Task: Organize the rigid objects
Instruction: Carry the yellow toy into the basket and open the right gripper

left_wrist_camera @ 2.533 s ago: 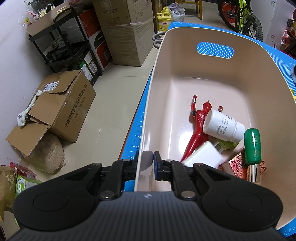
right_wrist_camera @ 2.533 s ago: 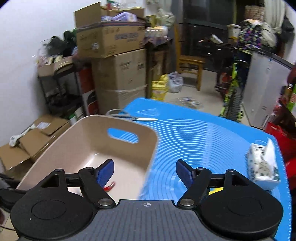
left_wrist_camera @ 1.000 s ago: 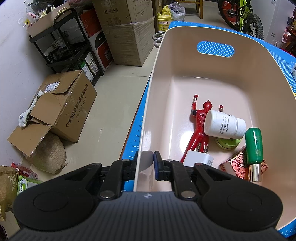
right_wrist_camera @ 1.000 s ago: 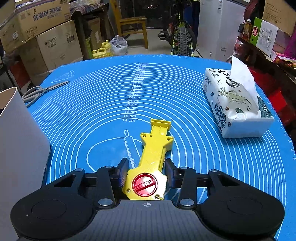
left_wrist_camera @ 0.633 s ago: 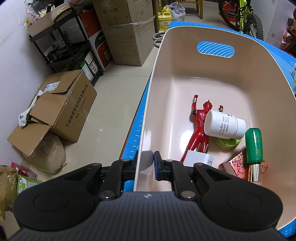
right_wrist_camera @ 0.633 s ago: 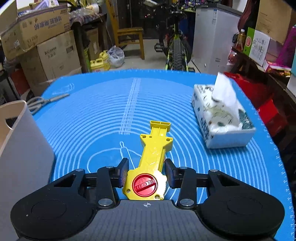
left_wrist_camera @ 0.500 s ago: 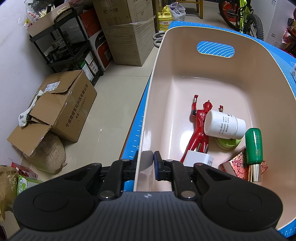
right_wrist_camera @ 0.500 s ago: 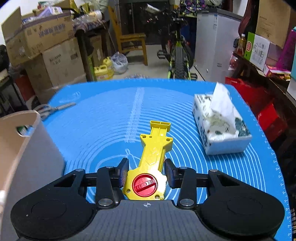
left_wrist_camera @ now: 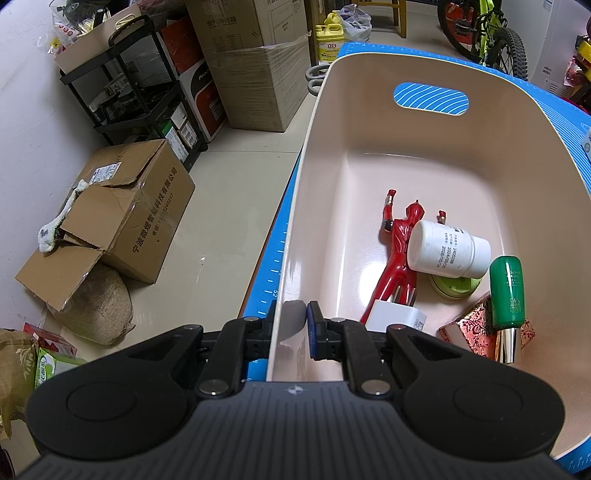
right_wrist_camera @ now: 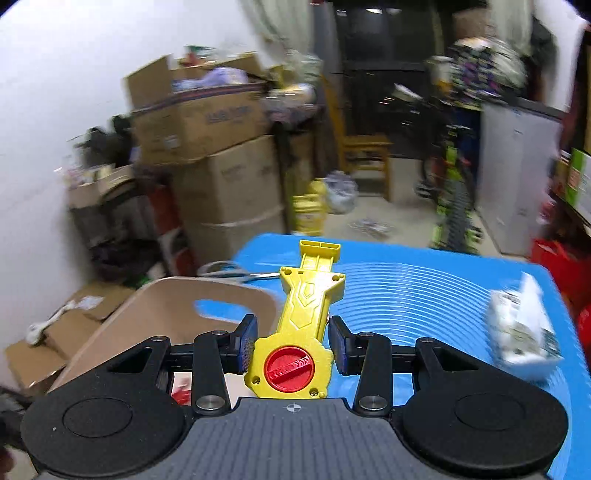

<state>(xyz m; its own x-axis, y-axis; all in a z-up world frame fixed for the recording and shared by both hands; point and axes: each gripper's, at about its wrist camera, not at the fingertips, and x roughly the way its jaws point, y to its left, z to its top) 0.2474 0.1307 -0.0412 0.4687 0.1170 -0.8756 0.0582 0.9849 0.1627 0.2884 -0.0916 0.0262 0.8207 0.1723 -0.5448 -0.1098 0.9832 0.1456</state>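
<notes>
Only the left wrist view looks down into the beige bin (left_wrist_camera: 369,155), where a red figurine (left_wrist_camera: 397,254), a white bottle (left_wrist_camera: 447,249), a green bottle (left_wrist_camera: 508,295), a white charger block (left_wrist_camera: 397,317) and a patterned red box (left_wrist_camera: 467,330) lie together at the near end. The right wrist view, blurred, shows just the bin's far wall with its handle slot, and adds the scissors (right_wrist_camera: 236,272) beyond it and a tissue pack (right_wrist_camera: 521,328) off to the right. The desk carries a blue mat (right_wrist_camera: 424,295) printed with white rings. Around it stand stacked cardboard boxes (right_wrist_camera: 221,162), a black shelf rack (left_wrist_camera: 133,92), a wooden chair (right_wrist_camera: 364,155) and a bicycle (left_wrist_camera: 484,29) on a pale tiled floor. The left claw (left_wrist_camera: 291,325) is clamped on the bin's near rim, one pad outside the wall and one inside. The right claw (right_wrist_camera: 291,343) grips the yellow toy launcher (right_wrist_camera: 306,317) by its round, red-knobbed base, the handle pointing forward; the toy is off the mat, beside the bin's far right corner.
</notes>
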